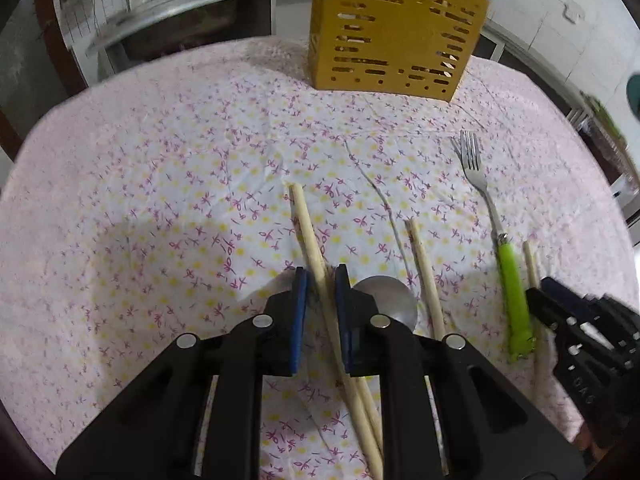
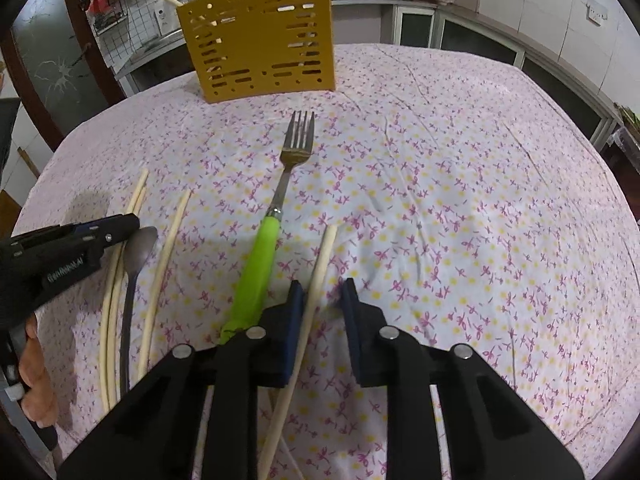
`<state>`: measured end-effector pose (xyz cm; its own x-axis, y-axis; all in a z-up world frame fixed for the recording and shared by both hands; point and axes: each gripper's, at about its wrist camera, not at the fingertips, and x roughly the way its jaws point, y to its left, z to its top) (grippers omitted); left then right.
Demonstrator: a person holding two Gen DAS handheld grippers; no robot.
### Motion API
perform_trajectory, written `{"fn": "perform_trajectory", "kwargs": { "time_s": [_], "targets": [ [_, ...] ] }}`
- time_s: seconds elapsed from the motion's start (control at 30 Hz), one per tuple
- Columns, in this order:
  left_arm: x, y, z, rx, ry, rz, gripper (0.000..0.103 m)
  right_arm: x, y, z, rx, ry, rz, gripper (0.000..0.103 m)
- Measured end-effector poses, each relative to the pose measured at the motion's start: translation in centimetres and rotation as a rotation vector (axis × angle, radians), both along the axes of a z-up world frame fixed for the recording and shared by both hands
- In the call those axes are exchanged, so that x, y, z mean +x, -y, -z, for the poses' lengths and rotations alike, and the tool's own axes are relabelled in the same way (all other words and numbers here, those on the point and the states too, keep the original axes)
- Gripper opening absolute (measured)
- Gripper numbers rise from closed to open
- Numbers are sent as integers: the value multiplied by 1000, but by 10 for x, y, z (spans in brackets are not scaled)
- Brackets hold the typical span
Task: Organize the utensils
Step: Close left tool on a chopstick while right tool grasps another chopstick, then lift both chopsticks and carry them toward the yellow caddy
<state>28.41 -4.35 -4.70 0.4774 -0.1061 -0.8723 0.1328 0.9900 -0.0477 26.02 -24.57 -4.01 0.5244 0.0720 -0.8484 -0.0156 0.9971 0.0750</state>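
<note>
Where the table (image 2: 460, 168) stands, a white cloth printed with small purple sprigs and yellow dots covers it fully, creased in several lines. The landmark is the yellow slotted utensil holder (image 2: 260, 40), upright at the far edge of the cloth; pale sticks rise from its top. Behind the holder run a grey counter with cabinet doors, a wire grid rack on the wall and a pale tiled wall with a socket plate.

Nearer than the holder, all loose utensils lie flat on the cloth, pointing roughly toward it. The fork (image 2: 280, 216), with a green handle, lies almost straight in front of the holder. A metal spoon (image 2: 138, 256) lies well to the left of the fork, between chopsticks.

The left gripper (image 1: 321, 280) is clenched on a chopstick (image 1: 310, 232), its blue pads pressed to both sides of the stick; a second stick lies alongside under the jaws. The right gripper (image 2: 322, 290) straddles another chopstick (image 2: 320, 264) just right of the fork handle: the stick touches the left pad, while a gap shows at the right pad, so no clamp is made; no earlier view confirms motion.

Raised lettering shows on the side of the left gripper in the right wrist view, mirrored and too blurred to read
</note>
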Motion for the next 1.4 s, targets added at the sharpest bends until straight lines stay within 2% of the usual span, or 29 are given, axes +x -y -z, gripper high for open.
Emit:
{"fn": "perform_trajectory", "kwargs": {
  "time_s": [0.07,0.33,0.57,0.67,0.83,1.17,1.4],
  "targets": [
    [-5,2,1,19,18,1,13,-2,0,0,-4,10,-7,21],
    [-6,-7,-1,-23,-17,-17,10,4,-1,-1,-19,7,-12,21],
    [-13,-13,-3,-56,-6,-26,7,2,1,-1,-6,24,-22,20],
    [-20,-13,-8,-52,8,-25,5,0,2,-1,3,35,-16,19],
    [-30,-15,-15,-50,47,-21,4,-5,6,0,31,70,-2,11],
    [-37,-21,-29,-65,98,-25,4,-9,9,-2,58,93,4,8],
    [-38,-28,-39,-115,119,-29,4,-14,14,-15,106,131,2,7]
  ]
}}
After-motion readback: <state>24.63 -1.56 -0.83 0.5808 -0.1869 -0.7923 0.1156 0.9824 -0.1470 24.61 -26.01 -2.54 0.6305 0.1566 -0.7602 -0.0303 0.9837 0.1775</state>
